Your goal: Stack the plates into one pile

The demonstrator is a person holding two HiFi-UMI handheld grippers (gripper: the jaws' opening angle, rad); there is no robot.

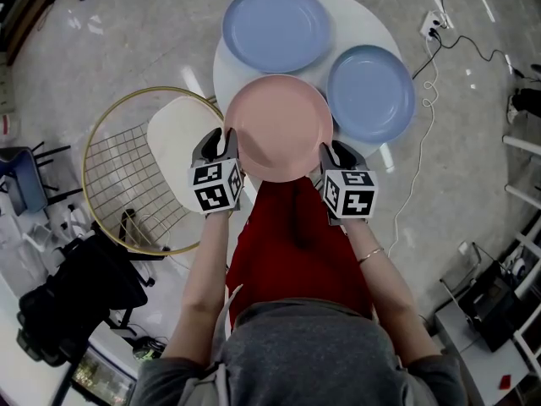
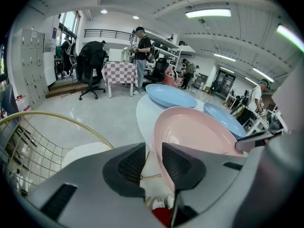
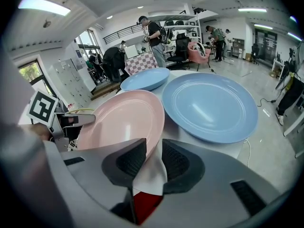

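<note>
Two grippers flanked the pink plate (image 1: 279, 125) at the near edge of the round white table (image 1: 363, 15). The left gripper (image 2: 152, 163) had its jaws spread, with a clear gap between the pads. The plate's rim ran just beside the pad on the plate's side, and nothing was pinched. The right gripper (image 3: 153, 158) was nipped onto the opposite rim, the plate's edge passing between its two pads. The plate sat tilted, its far part over the tabletop and its near part jutting past the table's edge above the person's red clothing (image 1: 292, 244). Beyond it two blue plates lay flat on the table, the far blue plate (image 1: 276, 26) toward the back and the right blue plate (image 1: 370, 93) just beside the pink one. From where I stood I could not tell whether those two touched. A gold wire chair (image 1: 127, 184) with a white cushion stood close against the table on the left, near the left gripper. A white cable (image 1: 418, 167) trailed over the floor on the right. Both bare forearms reached forward, and the grippers angled downward toward the plate. Their marker cubes faced up, and a thin bracelet (image 1: 372, 256) circled the right wrist.
</note>
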